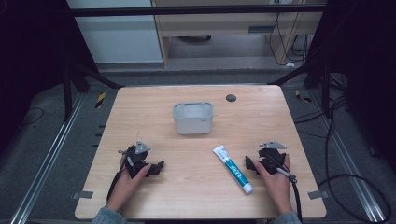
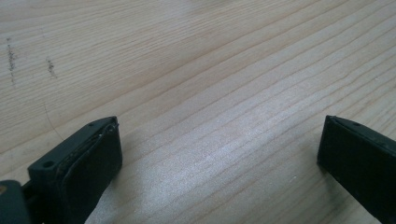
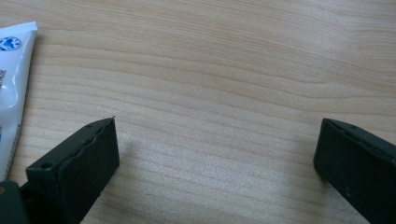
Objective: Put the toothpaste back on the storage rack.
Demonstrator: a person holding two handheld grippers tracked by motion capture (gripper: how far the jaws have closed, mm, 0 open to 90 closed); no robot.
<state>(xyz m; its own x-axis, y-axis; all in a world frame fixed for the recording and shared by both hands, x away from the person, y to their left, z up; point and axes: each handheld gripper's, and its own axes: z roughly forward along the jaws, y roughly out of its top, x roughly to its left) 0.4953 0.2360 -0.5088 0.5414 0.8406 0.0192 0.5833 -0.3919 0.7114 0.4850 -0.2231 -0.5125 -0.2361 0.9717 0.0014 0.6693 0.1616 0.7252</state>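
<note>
A wooden table is seen in the high view with a grey tub at centre frame, slightly toward the top, and a white and teal toothpaste tube lying flat in the lower right, its cap end pointed toward the bottom edge. The tube is placed just left of the right gripper and apart from it; in the right gripper view its white flat end is caught at the left edge, outside the fingers. The left gripper is rested low over bare wood in the lower left of the high view, well apart from the tube.

The step in hand is judged to be a reach for the tube by the right gripper. It would be done well if the fingers were swung toward the left of that gripper's frame until the tube is bracketed across its narrow width, near mid-length, and lowered close to the wood before closing, so that the flat body is not pushed away or tipped.

The right gripper's fingers are spread wide, with nothing but wood grain between them and nothing touched. The left gripper's fingers are likewise spread wide over bare table, and nothing is held
</note>
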